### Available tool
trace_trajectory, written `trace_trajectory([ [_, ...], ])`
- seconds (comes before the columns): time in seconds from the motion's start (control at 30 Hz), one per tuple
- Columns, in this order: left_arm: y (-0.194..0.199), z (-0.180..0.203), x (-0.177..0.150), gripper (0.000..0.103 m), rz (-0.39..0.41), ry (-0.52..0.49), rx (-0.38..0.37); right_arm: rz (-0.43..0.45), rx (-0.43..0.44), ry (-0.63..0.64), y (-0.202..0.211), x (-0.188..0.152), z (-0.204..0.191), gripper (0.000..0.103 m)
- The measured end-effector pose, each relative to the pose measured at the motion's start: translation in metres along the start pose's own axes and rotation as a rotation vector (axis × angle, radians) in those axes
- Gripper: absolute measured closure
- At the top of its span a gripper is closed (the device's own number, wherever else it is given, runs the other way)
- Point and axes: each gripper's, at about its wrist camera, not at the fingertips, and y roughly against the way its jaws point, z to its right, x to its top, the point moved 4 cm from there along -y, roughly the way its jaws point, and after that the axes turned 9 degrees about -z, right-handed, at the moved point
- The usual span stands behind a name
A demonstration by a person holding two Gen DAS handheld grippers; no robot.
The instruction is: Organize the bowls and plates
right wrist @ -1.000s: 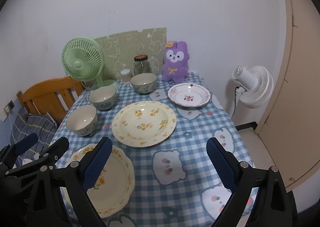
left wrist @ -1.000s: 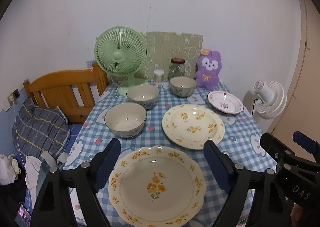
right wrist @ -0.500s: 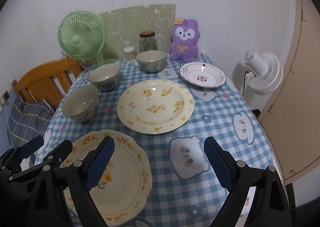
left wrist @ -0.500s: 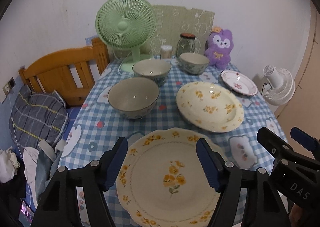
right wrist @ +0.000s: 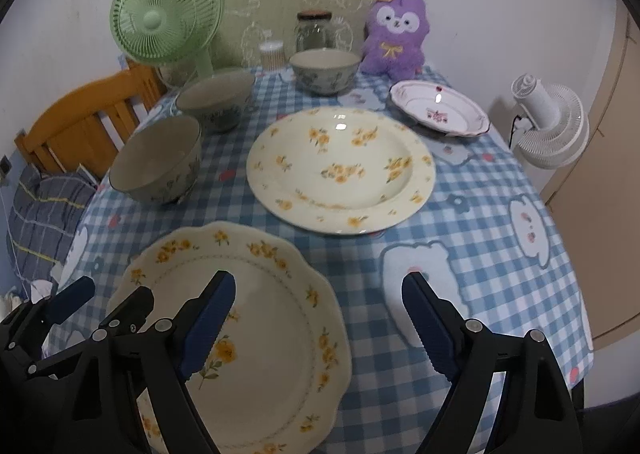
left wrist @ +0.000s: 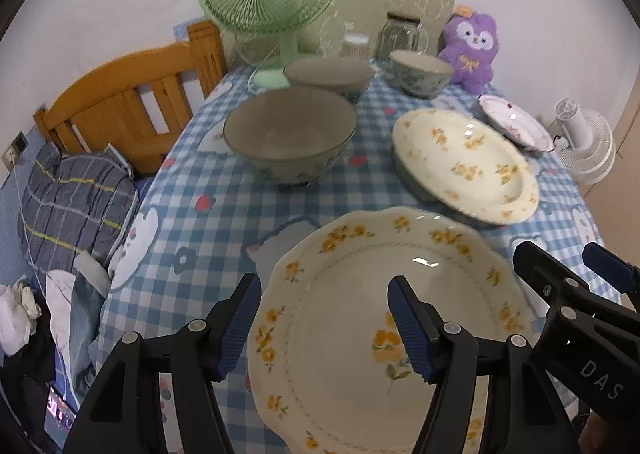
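Scalloped plate (left wrist: 384, 318) lies flat at near edge of worktop (left wrist: 224, 206), directly below both grippers. Left gripper (left wrist: 324, 318) straddles plate's left rim; right gripper (right wrist: 320, 322) straddles right rim; both about equally near. Jaws of both part open, just been closing, pads touching nothing yet.

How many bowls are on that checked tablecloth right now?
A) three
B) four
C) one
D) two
A: three bowls stand along the table's left and back, the near bowl, the middle bowl and the far bowl in front of the jar.
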Motion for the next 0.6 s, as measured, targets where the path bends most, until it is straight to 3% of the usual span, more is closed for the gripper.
trace_trajectory([
  [0.47, -0.038, -0.023, -0.013, 0.043, -0.129, 0.057, -0.002, -0.126, -0.029, 0.003, -0.037, -0.012, -0.016, 0.019],
  [0.6, -0.044, -0.026, -0.015, 0.053, -0.153, 0.062, -0.02, -0.147, -0.041, -0.002, -0.044, -0.013, -0.017, 0.022],
])
